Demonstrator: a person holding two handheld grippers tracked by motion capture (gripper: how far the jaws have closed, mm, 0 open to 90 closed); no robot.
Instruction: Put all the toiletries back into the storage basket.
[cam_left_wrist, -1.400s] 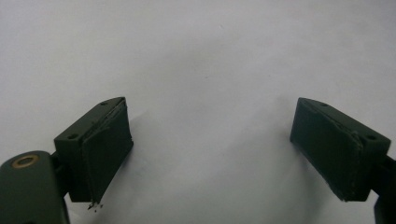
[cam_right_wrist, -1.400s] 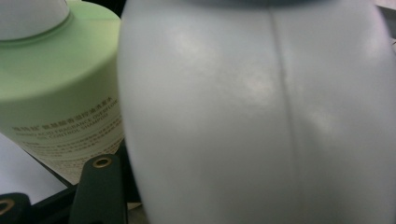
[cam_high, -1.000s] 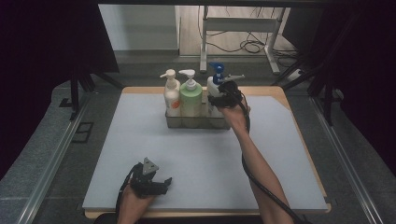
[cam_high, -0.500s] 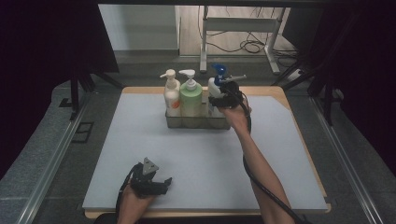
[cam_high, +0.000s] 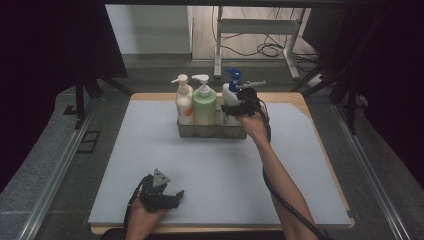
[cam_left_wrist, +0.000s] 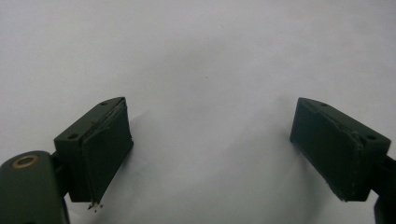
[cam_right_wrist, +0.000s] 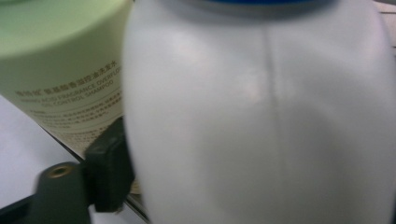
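Observation:
A clear bin (cam_high: 210, 131) at the table's far middle holds three pump bottles: a cream one (cam_high: 183, 102), a green one (cam_high: 204, 107) and a white one with a blue pump (cam_high: 229, 92). My right gripper (cam_high: 235, 107) reaches around the white bottle (cam_right_wrist: 261, 116). Its jaws have just been opening and stand open, with the bottle between them. One of its fingers (cam_right_wrist: 109, 172) sits right at the bottle's side, and the other is hidden behind the bottle. The green bottle (cam_right_wrist: 60, 70) stands just beside. My left gripper (cam_high: 172, 197) rests near the front edge, open and empty (cam_left_wrist: 210, 154).
A pale grey mat (cam_high: 150, 150) covers the wooden table, whose edge shows at the far right corner (cam_high: 300, 100). Metal rails run along both sides. A white stand (cam_high: 260, 30) and cables lie on the floor beyond.

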